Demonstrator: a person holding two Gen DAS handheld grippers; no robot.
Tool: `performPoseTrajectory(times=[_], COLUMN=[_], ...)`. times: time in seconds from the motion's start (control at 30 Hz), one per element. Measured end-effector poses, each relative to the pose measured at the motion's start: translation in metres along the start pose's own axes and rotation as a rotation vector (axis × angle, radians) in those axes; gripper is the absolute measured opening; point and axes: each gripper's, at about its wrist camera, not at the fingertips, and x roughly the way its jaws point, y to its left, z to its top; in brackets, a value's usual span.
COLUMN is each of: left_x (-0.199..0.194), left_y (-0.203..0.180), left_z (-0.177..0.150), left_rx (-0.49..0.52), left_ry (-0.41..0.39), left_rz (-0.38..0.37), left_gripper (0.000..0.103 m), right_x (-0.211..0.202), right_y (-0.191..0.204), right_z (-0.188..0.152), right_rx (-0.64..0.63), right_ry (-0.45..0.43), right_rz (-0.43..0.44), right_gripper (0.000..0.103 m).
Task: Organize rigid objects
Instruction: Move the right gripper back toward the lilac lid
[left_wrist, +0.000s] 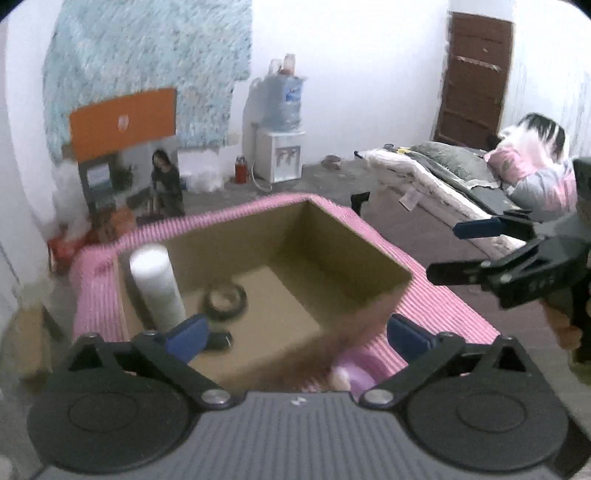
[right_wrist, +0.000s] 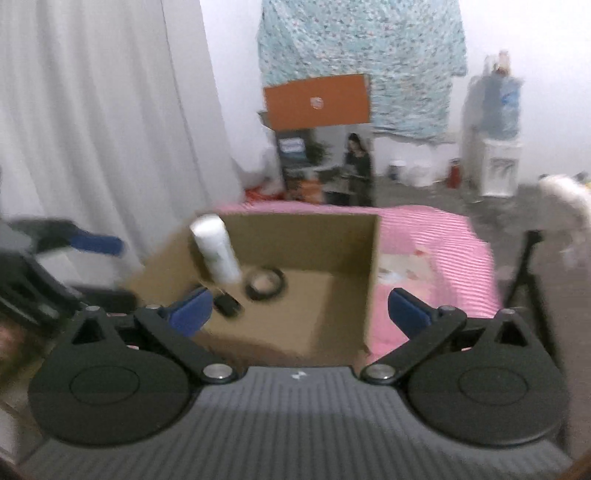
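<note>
Standing upright in the near-left corner of the cardboard box (left_wrist: 332, 236): one white cylindrical bottle (left_wrist: 157, 286), smooth-sided, blurred in both views. Judged rigid plastic, light to moderate in weight, slippery on its curved wall; best taken across the mid-body with the pads square to the axis, since a grip near the cap could tip it.

On the box floor, just beside the bottle: one black ring (left_wrist: 225, 298), flat-lying, possibly a tape roll. Judged stiff and light; take it across the rim, one finger through the centre hole, or by the outer edge.

Also on the floor, nearer the cameras: one small dark block-like item (right_wrist: 228, 305), partly hidden behind a blue pad; kind not certain. Judged light, easy to pinch by its short sides.

Container: the box is open-topped, with brown walls, and rests on a pink striped cloth (left_wrist: 443, 299) over the tabletop. Its walls limit approach; entry from above is advised.

Outside the box, at the near edge on the cloth: a pale pink plastic object (left_wrist: 356, 373), largely hidden.

Tools: left claw (left_wrist: 297, 332) spread wide, nothing between the pads. Right claw (right_wrist: 300, 312) likewise spread wide and empty, seen also at the right of the left view.

Surroundings: water dispenser (left_wrist: 280, 155), bed (left_wrist: 454, 173), brown door (left_wrist: 476, 77).
</note>
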Motion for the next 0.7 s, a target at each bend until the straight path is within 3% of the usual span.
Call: performPoseTrajectory(times=[0.13,0.37,0.5,0.7], left_x=[0.0,0.011,0.022,0.048], left_y=[0.001,-0.002,-0.026,-0.074], left_z=[-0.037,-0.077,-0.084,-0.096], left_rx=[-0.086,-0.198,-0.124,0.092], left_ry=[0.001,-0.018,-0.043,-0.027], left_rz=[-0.049,-0.103,-0.089,-0.005], left_gripper=[0.103,0.103,0.103,0.103], right_x=[-0.009,0.001,-0.001,0.017], right_y=[0.022,0.039,0.044,0.027], right_z=[-0.032,-0.087,-0.107,-0.111], right_rx=[-0.107,-0.144,-0.149,-0.029], right_ry=[0.034,0.114,0.072,0.07], right_rz=[-0.121,-0.135,-0.168,-0.088], right_gripper=[0.102,0.102,0.102,0.102])
